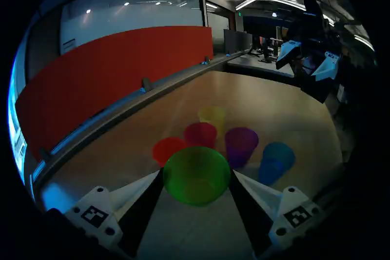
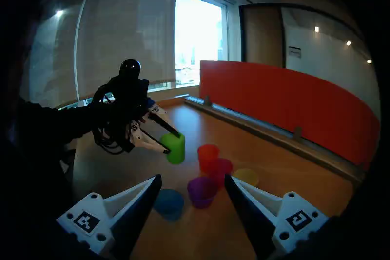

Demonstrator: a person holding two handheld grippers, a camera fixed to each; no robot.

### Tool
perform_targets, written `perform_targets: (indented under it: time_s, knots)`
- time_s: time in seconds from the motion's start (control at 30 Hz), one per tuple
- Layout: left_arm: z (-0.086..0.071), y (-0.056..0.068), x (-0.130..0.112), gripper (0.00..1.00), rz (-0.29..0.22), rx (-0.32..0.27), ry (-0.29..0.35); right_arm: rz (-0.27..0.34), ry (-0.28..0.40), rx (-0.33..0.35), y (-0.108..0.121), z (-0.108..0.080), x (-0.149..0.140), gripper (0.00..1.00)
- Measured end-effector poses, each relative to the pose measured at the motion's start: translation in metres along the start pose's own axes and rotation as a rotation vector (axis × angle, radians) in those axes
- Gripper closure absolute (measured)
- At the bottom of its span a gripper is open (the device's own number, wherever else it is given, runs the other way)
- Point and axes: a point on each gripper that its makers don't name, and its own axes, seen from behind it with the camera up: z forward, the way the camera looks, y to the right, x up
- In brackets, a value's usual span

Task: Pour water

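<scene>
A translucent green cup (image 1: 196,176) sits between the fingers of my left gripper (image 1: 196,184), which is shut on it low over the wooden table (image 1: 273,99). Beyond it stand red (image 1: 168,149), crimson (image 1: 201,134), yellow (image 1: 212,116), purple (image 1: 240,145) and blue (image 1: 275,161) cups. In the right gripper view, my right gripper (image 2: 192,189) is open and holds nothing. It hovers above the purple cup (image 2: 202,191) and the blue cup (image 2: 169,204). Farther off, the left gripper (image 2: 165,144) grips the green cup (image 2: 174,149). Whether any cup holds water cannot be told.
An orange partition (image 1: 117,70) with a grey rail runs along the table's far side. The red (image 2: 208,156), crimson (image 2: 220,170) and yellow (image 2: 246,177) cups cluster mid-table. A dark sleeve (image 2: 44,123) reaches in from the left. The right gripper (image 1: 307,60) hangs high across the table.
</scene>
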Motion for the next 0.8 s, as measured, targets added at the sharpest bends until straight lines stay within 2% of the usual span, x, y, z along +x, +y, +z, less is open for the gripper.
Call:
perform_targets:
  time_s: [0.8]
  knots:
    - [-0.059, -0.002, 0.059, 0.10, -0.035, 0.057, 0.195, -0.022, 0.002, 0.002, -0.017, 0.000, 0.004, 0.01]
